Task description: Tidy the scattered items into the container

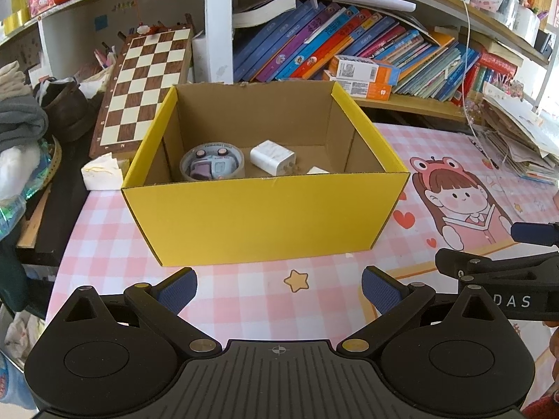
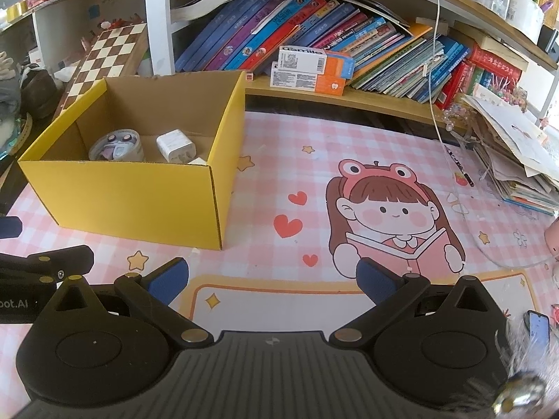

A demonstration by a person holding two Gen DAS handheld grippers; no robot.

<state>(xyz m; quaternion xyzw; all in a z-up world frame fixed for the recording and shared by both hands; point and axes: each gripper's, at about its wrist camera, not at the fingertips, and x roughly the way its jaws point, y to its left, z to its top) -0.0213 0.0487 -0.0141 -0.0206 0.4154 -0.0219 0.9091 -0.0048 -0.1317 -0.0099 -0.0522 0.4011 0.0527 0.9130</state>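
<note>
A yellow cardboard box [image 1: 265,216] stands on the pink checked mat; it also shows in the right wrist view [image 2: 125,199] at the left. Inside lie a tape roll [image 1: 211,164] with a small toy car in its hole, a white charger plug [image 1: 272,157] and a small white piece [image 1: 317,170]. The roll [image 2: 117,146] and the plug [image 2: 174,146] also show in the right wrist view. My left gripper [image 1: 277,286] is open and empty, just in front of the box. My right gripper [image 2: 272,279] is open and empty over the mat, right of the box.
A chessboard [image 1: 146,83] leans behind the box at the left. Bookshelves with books [image 2: 314,31] and orange cartons [image 2: 314,70] run along the back. A stack of papers [image 2: 517,160] lies at the right. A white cable [image 2: 436,70] hangs down. A phone [image 2: 538,328] lies at lower right.
</note>
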